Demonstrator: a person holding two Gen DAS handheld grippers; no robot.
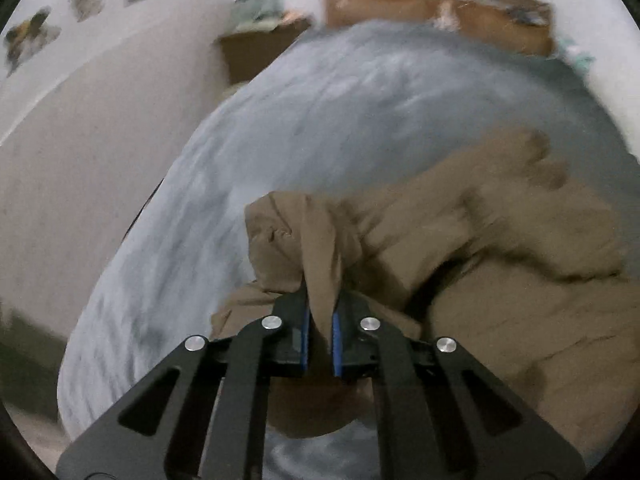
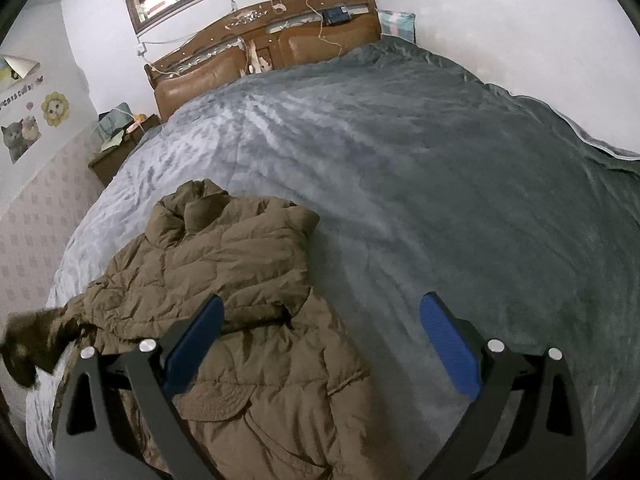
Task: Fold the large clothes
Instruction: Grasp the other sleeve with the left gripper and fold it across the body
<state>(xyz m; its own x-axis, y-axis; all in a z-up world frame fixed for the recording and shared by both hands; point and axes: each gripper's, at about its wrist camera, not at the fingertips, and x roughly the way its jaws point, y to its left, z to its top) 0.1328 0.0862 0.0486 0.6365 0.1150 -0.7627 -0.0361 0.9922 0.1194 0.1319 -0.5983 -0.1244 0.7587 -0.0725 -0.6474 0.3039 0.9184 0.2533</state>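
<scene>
A brown quilted puffer jacket (image 2: 224, 256) lies spread on the near left part of the bed. Its collar points toward the headboard. In the left wrist view my left gripper (image 1: 320, 300) is shut on a bunched fold of the jacket (image 1: 500, 280), which rises out from between the blue pads (image 1: 305, 328). The picture there is blurred. At the far left edge of the right wrist view a blurred end of the jacket (image 2: 28, 340) is off the bed. My right gripper (image 2: 323, 300) hangs open above the jacket's right edge, with nothing between its fingers.
A grey-blue plush blanket (image 2: 440, 160) covers the whole bed. A brown wooden headboard (image 2: 260, 52) stands at the far end, with a cluttered nightstand (image 2: 116, 152) to its left. A patterned wall (image 2: 36, 216) runs close along the bed's left side.
</scene>
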